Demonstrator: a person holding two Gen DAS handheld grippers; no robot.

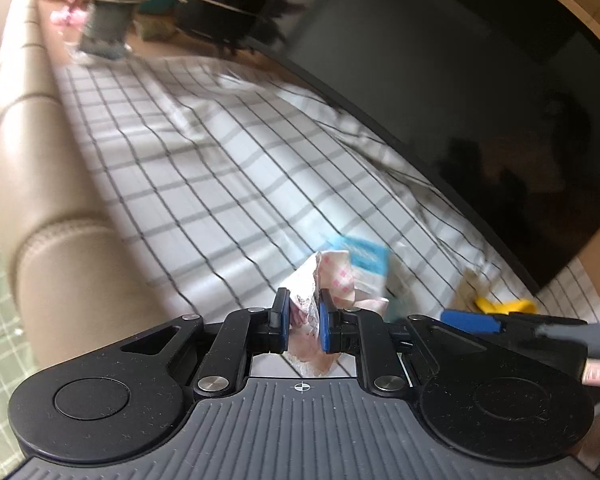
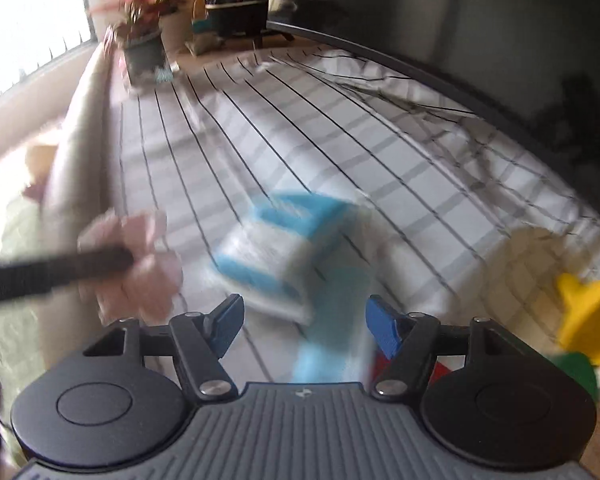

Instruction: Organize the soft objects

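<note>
My left gripper (image 1: 304, 320) is shut on a crumpled pink-and-white soft packet (image 1: 332, 276) and holds it above the checked cloth (image 1: 220, 168). In the right wrist view the same packet (image 2: 140, 264) shows blurred at the left, on the tip of the left gripper's dark arm. A blue-and-white soft pack (image 2: 276, 248) lies on the cloth just ahead of my right gripper (image 2: 304, 320), which is open and empty. The pack also shows behind the pink packet in the left wrist view (image 1: 366, 260). The right gripper's blue finger (image 1: 468, 320) shows at the right in the left wrist view.
A yellow and green toy (image 2: 588, 320) sits at the right. A potted plant (image 2: 144, 40) stands at the far end, near a dark appliance (image 2: 236, 4). A large dark screen (image 1: 480, 100) runs along the right. A padded beige edge (image 1: 32, 152) borders the left.
</note>
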